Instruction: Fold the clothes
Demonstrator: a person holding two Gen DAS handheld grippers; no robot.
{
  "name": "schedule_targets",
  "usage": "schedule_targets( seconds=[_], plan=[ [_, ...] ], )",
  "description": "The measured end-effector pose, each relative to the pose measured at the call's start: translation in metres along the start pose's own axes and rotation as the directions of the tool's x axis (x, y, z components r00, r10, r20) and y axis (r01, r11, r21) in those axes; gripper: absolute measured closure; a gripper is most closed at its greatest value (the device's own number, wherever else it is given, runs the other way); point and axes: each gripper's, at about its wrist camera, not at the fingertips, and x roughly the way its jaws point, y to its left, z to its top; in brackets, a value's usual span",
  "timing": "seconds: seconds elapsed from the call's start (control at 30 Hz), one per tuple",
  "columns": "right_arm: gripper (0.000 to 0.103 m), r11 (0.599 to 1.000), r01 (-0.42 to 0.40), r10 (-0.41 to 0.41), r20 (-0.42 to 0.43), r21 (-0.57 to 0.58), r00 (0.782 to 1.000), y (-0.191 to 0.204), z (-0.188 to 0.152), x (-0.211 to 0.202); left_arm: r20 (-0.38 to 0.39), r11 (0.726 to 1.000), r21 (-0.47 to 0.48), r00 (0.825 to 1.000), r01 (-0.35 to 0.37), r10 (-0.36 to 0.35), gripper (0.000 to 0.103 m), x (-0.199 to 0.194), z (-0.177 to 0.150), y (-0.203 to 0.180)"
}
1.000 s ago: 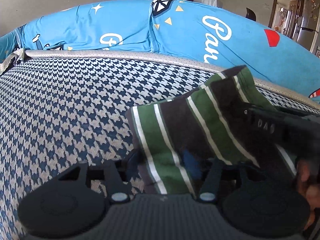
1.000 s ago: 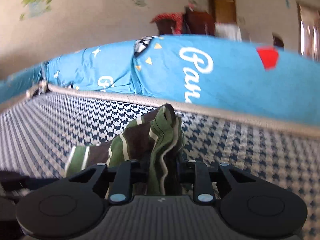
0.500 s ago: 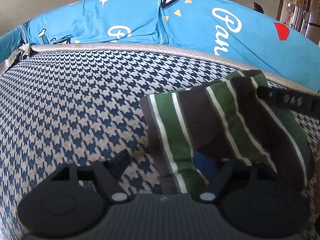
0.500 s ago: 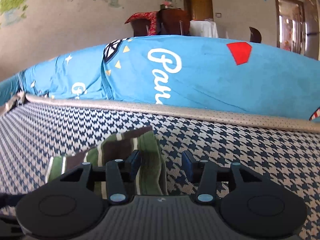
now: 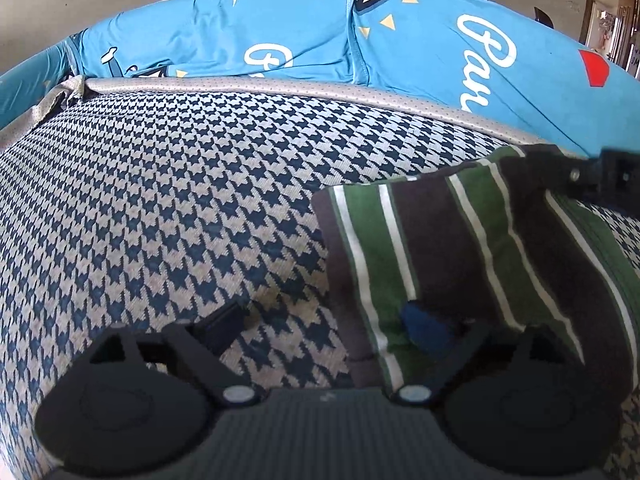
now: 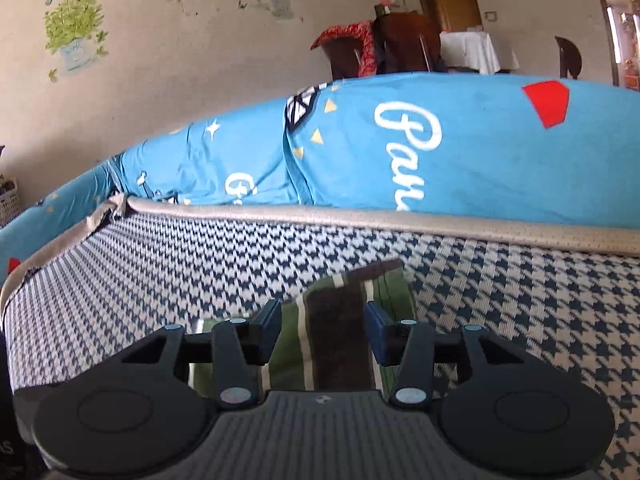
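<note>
A folded garment (image 5: 440, 248) with green, brown and white stripes lies flat on the houndstooth sofa seat (image 5: 180, 200). My left gripper (image 5: 324, 324) is open wide. Its blue right pad (image 5: 424, 326) rests over the garment's near left edge, and its left finger hangs over bare seat. In the left wrist view, a black part of the right tool (image 5: 592, 178) shows above the garment's far right corner. My right gripper (image 6: 324, 326) is open, with the garment (image 6: 336, 312) lying below the gap between its fingers and not pinched.
Blue printed back cushions (image 6: 480, 152) rise behind a beige piping edge (image 6: 400, 220) at the rear of the seat. Bare houndstooth seat (image 6: 520, 300) stretches left and right of the garment. Dark chairs (image 6: 400, 40) and a white-clothed table (image 6: 476, 50) stand behind the sofa.
Both grippers have opened and let go of the garment. It has dropped from a raised bunch to a flat fold on the seat. The right gripper has drawn back from it.
</note>
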Motion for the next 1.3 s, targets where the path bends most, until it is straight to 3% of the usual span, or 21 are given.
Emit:
schedule_targets(
  seconds=[0.17,0.37,0.73,1.1,1.3],
  plan=[
    [0.059,0.999,0.050,-0.049,-0.067,0.009,0.997,-0.010,-0.012,0.022,-0.010,1.000,0.001,1.000,-0.011,0.011,0.001,0.002,0.000,-0.002],
    [0.058,0.998,0.061,-0.061,-0.073,0.001,0.995,-0.011,-0.013,0.026,-0.023,1.000,-0.001,1.000,-0.012,0.012,0.000,0.005,0.000,-0.001],
    [0.054,0.995,0.099,-0.099,-0.053,-0.003,0.994,0.002,-0.003,-0.020,-0.032,1.000,0.029,0.999,-0.004,0.005,0.000,-0.018,-0.001,-0.004],
    [0.054,0.976,0.214,-0.207,-0.119,0.051,0.971,-0.003,-0.022,-0.065,-0.031,0.996,0.089,0.999,0.019,-0.017,0.000,-0.043,-0.016,-0.015],
    [0.054,0.955,0.293,-0.282,-0.180,0.036,0.942,-0.010,-0.032,-0.057,-0.041,0.993,0.114,0.999,0.029,-0.025,0.000,-0.045,-0.025,-0.023]
  ],
)
